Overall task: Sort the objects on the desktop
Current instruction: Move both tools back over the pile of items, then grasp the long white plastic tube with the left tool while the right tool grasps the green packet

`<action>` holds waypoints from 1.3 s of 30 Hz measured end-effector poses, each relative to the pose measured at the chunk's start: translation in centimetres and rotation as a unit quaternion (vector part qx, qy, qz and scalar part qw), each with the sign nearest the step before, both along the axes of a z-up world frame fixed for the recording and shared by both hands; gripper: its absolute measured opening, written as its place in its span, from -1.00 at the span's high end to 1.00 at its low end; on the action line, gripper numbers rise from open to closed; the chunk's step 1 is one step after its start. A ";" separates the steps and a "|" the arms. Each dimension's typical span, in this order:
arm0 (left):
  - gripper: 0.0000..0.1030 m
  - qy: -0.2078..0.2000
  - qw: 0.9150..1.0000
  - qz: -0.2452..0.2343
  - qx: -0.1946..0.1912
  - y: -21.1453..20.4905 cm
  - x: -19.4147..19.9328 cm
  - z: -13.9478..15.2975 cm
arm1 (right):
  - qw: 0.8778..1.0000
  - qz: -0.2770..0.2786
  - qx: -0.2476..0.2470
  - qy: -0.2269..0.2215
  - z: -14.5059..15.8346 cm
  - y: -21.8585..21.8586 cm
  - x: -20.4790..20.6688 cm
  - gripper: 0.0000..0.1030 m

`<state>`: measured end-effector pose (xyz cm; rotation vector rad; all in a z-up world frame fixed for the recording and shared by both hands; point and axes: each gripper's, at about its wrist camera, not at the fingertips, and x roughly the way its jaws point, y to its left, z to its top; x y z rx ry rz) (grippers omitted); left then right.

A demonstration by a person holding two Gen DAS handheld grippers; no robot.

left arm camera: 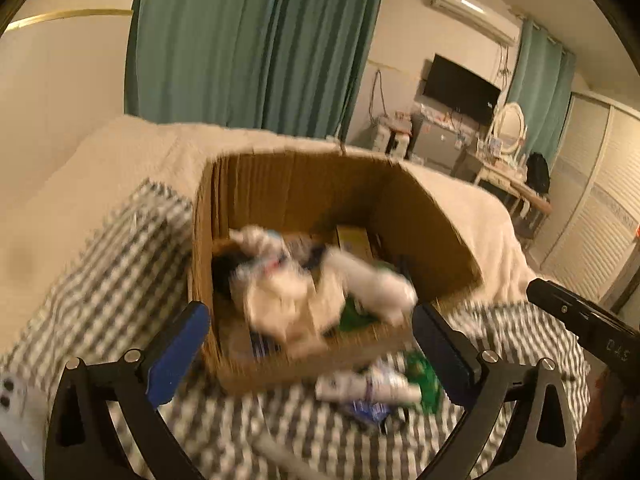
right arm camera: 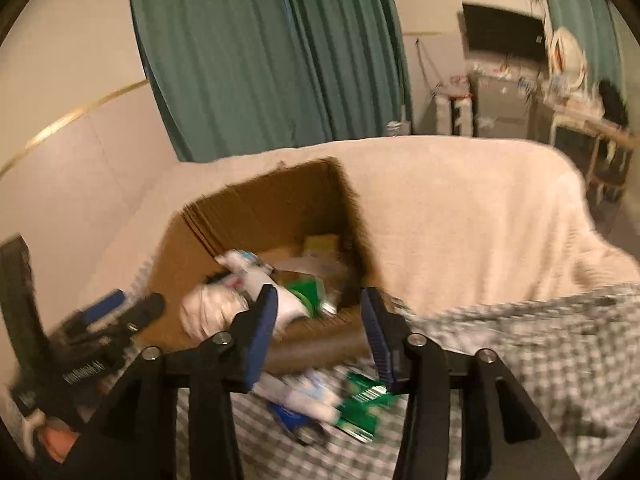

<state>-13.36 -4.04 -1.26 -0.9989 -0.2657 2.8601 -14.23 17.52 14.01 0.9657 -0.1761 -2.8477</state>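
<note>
An open cardboard box [left arm camera: 424, 224] stands on the checked cloth and holds several blurred items: white bottles or bags [left arm camera: 280, 280], a green packet and a yellow box. It also shows in the right wrist view [right arm camera: 192, 236]. In front of it lie a white tube [left arm camera: 368, 386], a green packet [left arm camera: 424, 372] and a blue item, seen in the right wrist view too [right arm camera: 362, 406]. My left gripper [left arm camera: 310, 340] is wide open and empty just before the box. My right gripper [right arm camera: 318, 332] is open and empty above the loose items; the left gripper [right arm camera: 116, 312] appears at its left.
A cream blanket [right arm camera: 460, 208] covers the surface behind and right of the box. The checked cloth [left arm camera: 120, 264] spreads left and in front. Green curtains, a TV and a dressing table stand at the back. A white device [left arm camera: 12, 400] lies at the far left.
</note>
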 end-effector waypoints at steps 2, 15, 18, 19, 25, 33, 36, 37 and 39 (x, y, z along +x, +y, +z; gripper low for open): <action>-1.00 -0.031 0.999 0.015 -0.001 0.5 1.7 -1.5 | 1.000 -0.005 0.008 -0.013 -1.1 0.9 1.2 -0.01; -1.00 -0.141 0.987 0.083 0.002 2.9 4.0 -10.4 | 0.996 -0.049 -0.003 -0.078 -10.4 4.3 6.1 -0.02; -1.00 -0.152 0.986 0.064 -0.006 3.9 3.4 -11.7 | 0.996 -0.043 -0.002 -0.072 -10.1 4.1 6.3 -0.02; -1.00 -0.161 0.985 0.064 -0.011 4.0 3.2 -12.3 | 0.996 -0.042 0.000 -0.073 -10.2 4.0 6.3 -0.02; -0.48 -0.187 0.979 0.073 -0.031 3.6 2.8 -14.1 | 0.995 -0.030 0.002 -0.091 -11.0 2.7 4.9 -0.02; 0.54 -0.196 0.979 0.056 0.011 2.5 3.0 -14.1 | 0.992 -0.015 0.016 -0.121 -12.6 0.3 -1.2 -0.19; 0.54 -0.202 0.978 0.048 0.021 2.4 2.9 -14.3 | 0.989 -0.028 0.001 -0.144 -13.9 0.0 -3.7 -0.19; 0.51 -0.206 0.977 0.051 0.021 2.3 2.9 -14.5 | 0.988 -0.035 -0.001 -0.151 -14.3 0.0 -4.4 -0.19; 0.41 -0.212 0.976 0.052 0.026 2.1 2.7 -14.9 | 0.985 -0.048 -0.011 -0.164 -15.3 0.2 -5.3 -0.19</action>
